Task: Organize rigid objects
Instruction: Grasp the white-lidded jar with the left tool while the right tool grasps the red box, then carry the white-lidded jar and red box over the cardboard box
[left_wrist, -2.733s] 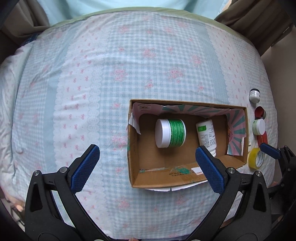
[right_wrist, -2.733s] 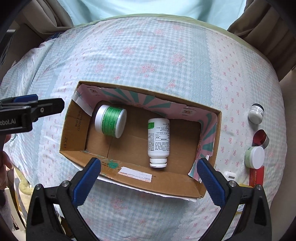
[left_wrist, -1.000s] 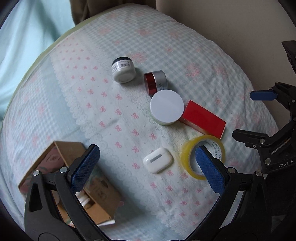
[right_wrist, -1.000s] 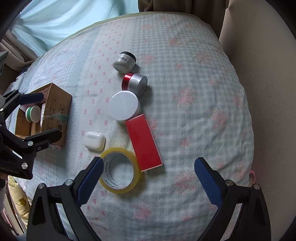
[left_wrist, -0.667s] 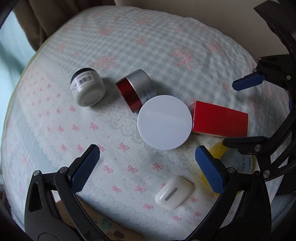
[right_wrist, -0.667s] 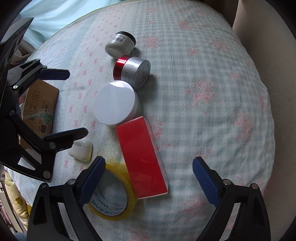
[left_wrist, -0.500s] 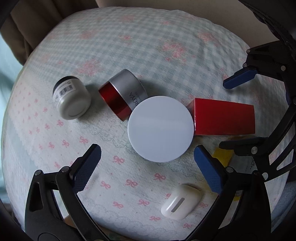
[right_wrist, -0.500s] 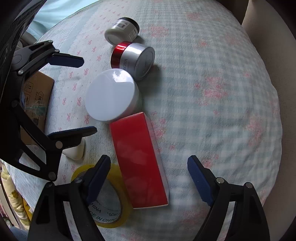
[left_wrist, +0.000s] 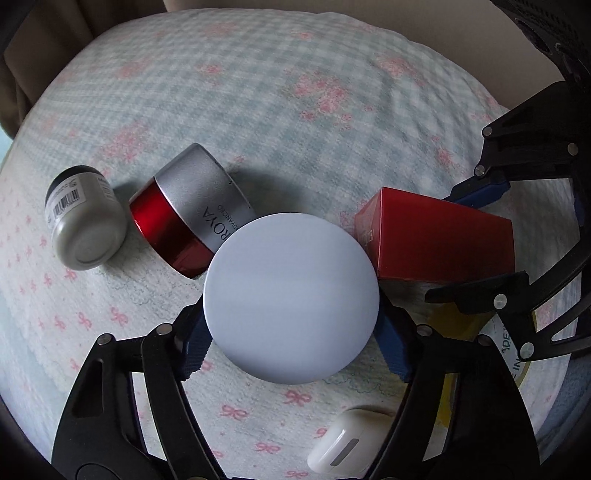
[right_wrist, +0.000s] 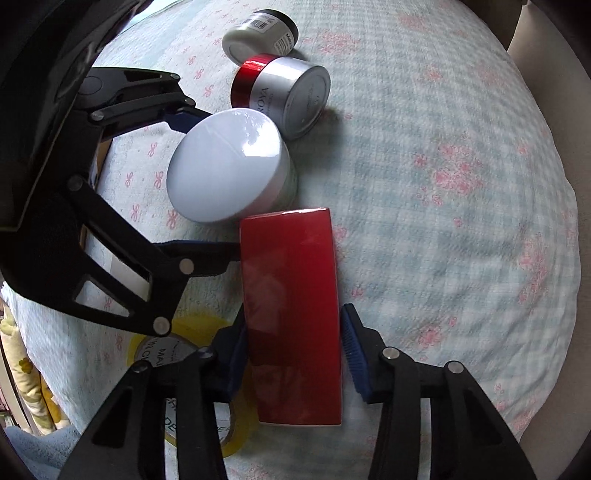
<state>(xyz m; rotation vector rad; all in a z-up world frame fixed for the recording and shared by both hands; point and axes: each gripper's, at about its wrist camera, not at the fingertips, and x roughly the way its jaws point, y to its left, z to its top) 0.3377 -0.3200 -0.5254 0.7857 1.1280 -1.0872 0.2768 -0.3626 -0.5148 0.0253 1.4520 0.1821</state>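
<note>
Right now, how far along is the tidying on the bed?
Nothing in these views shows as put away. In hand: the left gripper is closed around the white-lidded jar, and the right gripper straddles the red box. Left on the bedspread: the red-and-silver jar, small grey jar, earbud case and yellow tape roll.

Bed (left_wrist: 295, 92) with checked pale-blue cover, pink bows and flowers. On it, in a rough line: small grey jar (left_wrist: 83, 218) with black cap, lying on its side; red-and-silver jar (left_wrist: 188, 218) on its side, just beside it; white-lidded round jar (left_wrist: 291, 299) upright, touching the red-silver one; red box (right_wrist: 291, 314) lying flat next to the white jar; yellow tape roll (right_wrist: 207, 406) flat, partly under the box's edge; white earbud case (left_wrist: 347, 443) near the tape.
</note>
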